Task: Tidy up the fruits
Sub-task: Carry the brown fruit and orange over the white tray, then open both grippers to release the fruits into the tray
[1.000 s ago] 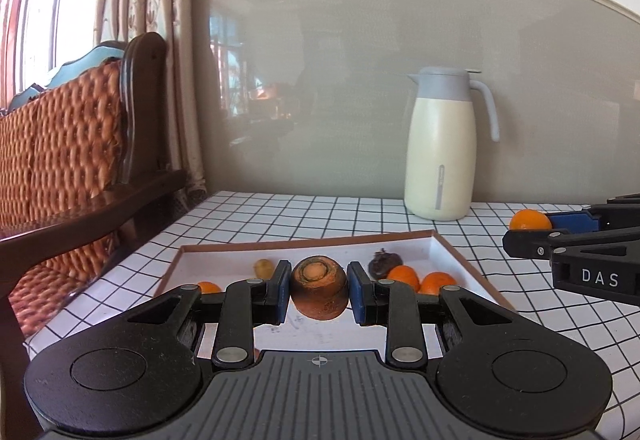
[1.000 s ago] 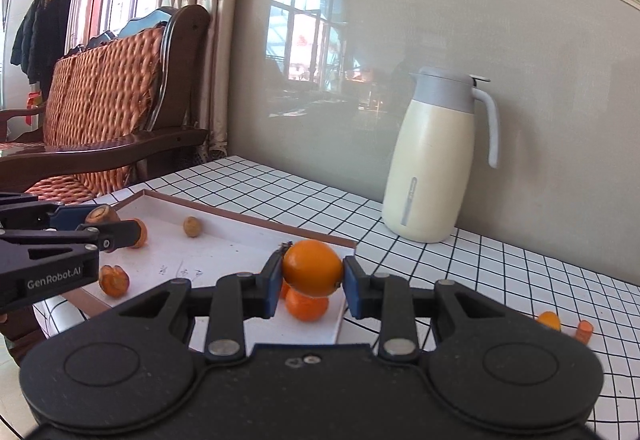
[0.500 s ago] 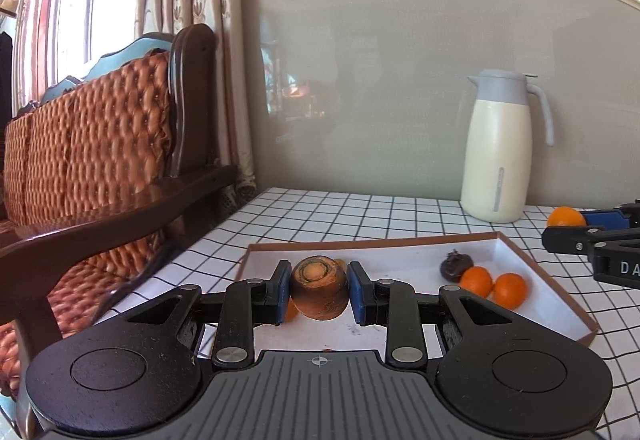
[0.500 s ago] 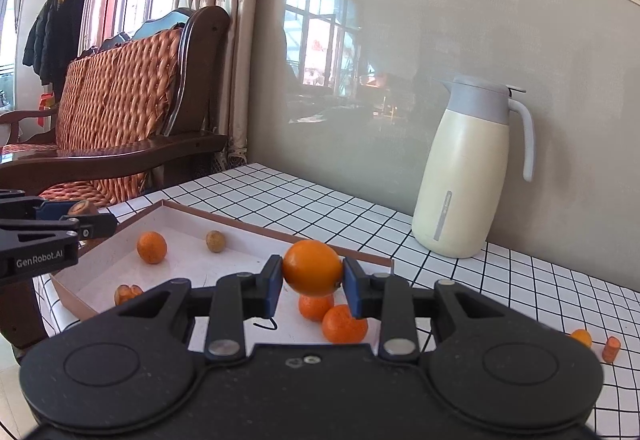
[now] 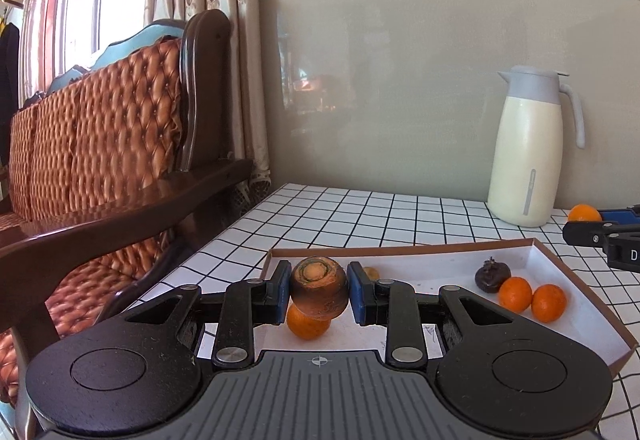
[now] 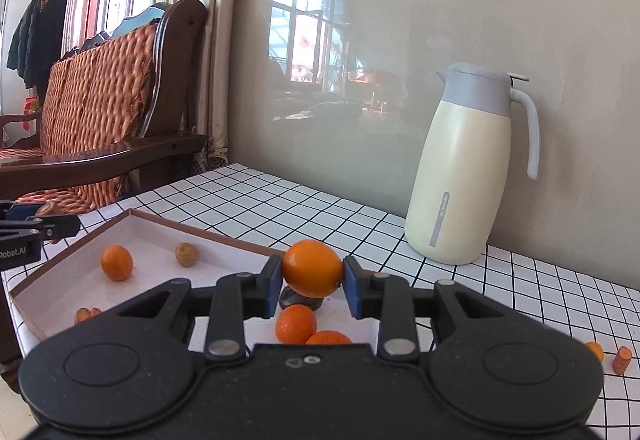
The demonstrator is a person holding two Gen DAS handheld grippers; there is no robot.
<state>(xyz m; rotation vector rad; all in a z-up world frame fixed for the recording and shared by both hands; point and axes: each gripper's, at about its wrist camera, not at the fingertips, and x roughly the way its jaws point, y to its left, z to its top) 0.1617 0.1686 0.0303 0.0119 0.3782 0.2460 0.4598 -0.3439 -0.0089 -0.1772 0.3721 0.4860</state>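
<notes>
My left gripper (image 5: 319, 292) is shut on a brown carrot stub (image 5: 319, 286), held above the left end of a shallow white box (image 5: 400, 250). An orange (image 5: 308, 324) lies just below it. Two more oranges (image 5: 515, 294) and a dark fruit (image 5: 492, 275) lie at the box's right end. My right gripper (image 6: 312, 274) is shut on an orange (image 6: 312, 268), held above the box's right end (image 6: 224, 236), over the dark fruit (image 6: 298, 298) and two oranges (image 6: 295, 324). It also shows in the left wrist view (image 5: 592, 224).
A cream thermos jug (image 6: 464, 172) stands on the checked tablecloth (image 6: 520, 300) by the wall. A small orange (image 6: 595, 351) and a carrot piece (image 6: 622, 360) lie on the cloth at the right. A wooden sofa (image 5: 100, 144) is left of the table.
Both grippers have swung left and pulled back while keeping their loads. The box and the jug have shifted right in both views.
</notes>
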